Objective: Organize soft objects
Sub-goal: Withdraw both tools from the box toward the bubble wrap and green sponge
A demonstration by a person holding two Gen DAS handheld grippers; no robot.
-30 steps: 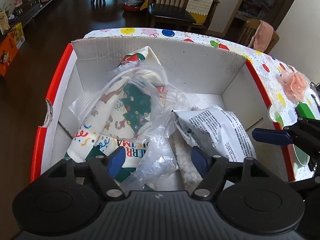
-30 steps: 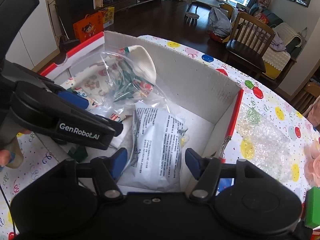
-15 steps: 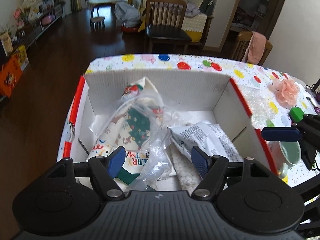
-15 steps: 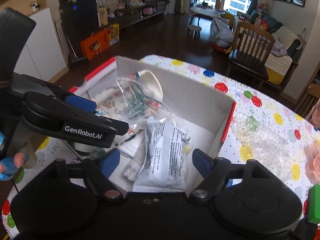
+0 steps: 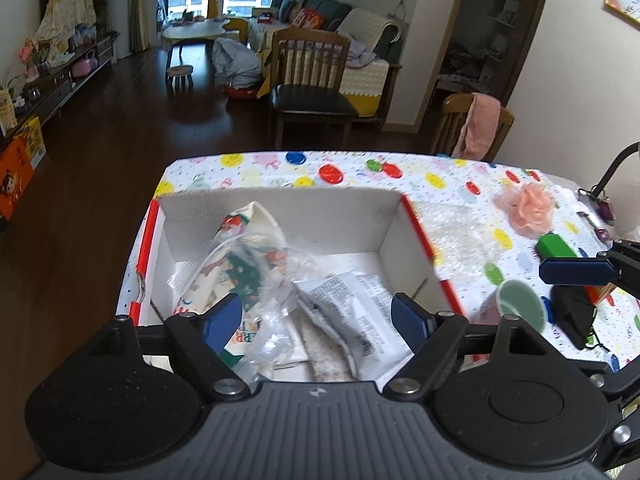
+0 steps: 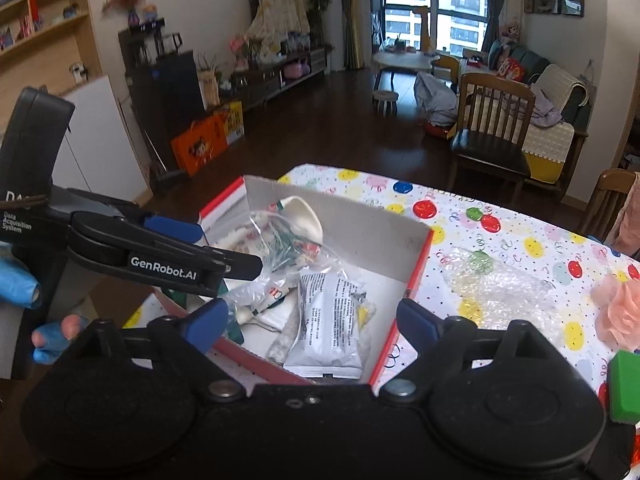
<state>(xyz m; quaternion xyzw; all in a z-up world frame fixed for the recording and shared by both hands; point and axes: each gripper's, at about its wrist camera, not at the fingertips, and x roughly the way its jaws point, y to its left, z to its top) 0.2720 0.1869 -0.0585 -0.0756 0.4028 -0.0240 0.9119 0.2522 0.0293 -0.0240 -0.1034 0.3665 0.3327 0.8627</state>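
Note:
An open cardboard box with red outer sides sits on the dotted tablecloth. Inside lie a clear zip bag with Christmas-print cloth, a white printed packet and a pale fuzzy strip. My left gripper hovers above the box's near side, jaws opening, nothing between them. My right gripper hangs above the box too, jaws opening and empty. The left gripper's arm shows at the left of the right wrist view.
A sheet of bubble wrap, a pink mesh puff, a green block, a green-lined cup and a black pouch lie on the table right of the box. Wooden chairs stand beyond the table's far edge.
Both grippers have risen and pulled back from the box, so more of the table and room shows. The jaws of both have spread wider. The box contents stay put.

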